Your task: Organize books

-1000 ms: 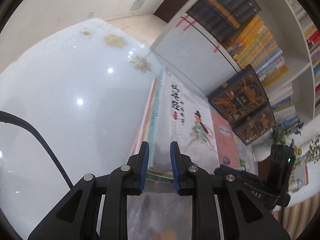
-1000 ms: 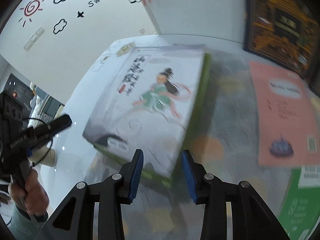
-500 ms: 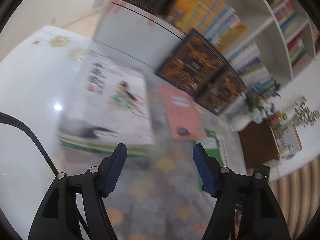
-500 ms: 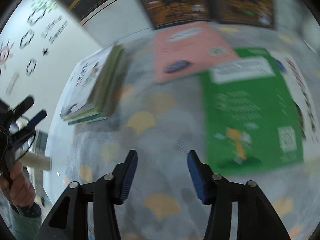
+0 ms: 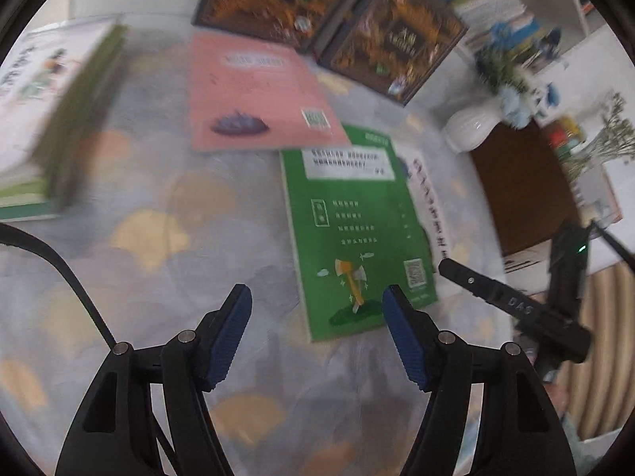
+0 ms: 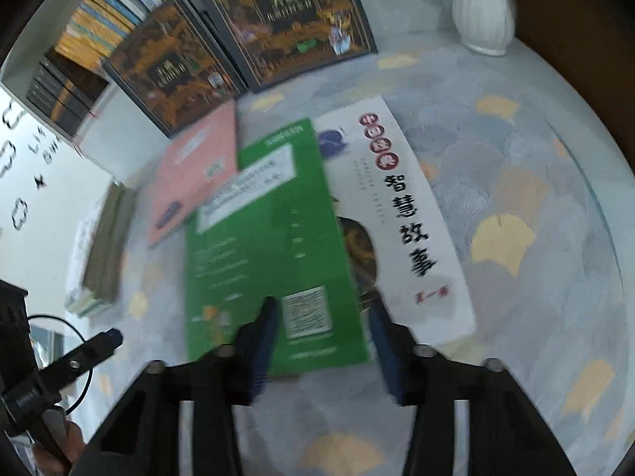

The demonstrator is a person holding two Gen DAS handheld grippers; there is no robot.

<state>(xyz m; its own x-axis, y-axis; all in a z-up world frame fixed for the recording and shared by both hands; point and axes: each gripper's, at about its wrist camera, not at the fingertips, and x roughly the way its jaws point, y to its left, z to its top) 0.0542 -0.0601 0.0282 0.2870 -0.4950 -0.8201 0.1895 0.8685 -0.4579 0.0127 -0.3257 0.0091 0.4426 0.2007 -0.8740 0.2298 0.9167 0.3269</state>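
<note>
A green book (image 5: 349, 230) lies flat on the leaf-patterned cloth, overlapping a pink book (image 5: 254, 91) and a white book with black characters (image 6: 405, 214). My left gripper (image 5: 316, 293) hovers open over the green book's near end, with nothing gripped. My right gripper (image 6: 322, 305) hangs over the near right corner of the green book (image 6: 266, 246). Its jaws are closing, and the pads are not seen pressing on the cover. A stack of books (image 5: 47, 119) with a white illustrated cover on top sits at the far left.
Two dark ornate books (image 6: 278, 12) lean against the bookshelf (image 6: 99, 12) at the back. A white vase (image 6: 484, 12) stands at the table's far right corner. A brown cabinet (image 5: 524, 190) lies beyond the table edge. A hand (image 6: 59, 448) holds the left gripper.
Both grippers swung right, away from the stack, and now hover over the green book. The left jaws, nearly shut at the stack's edge, have spread wide.
</note>
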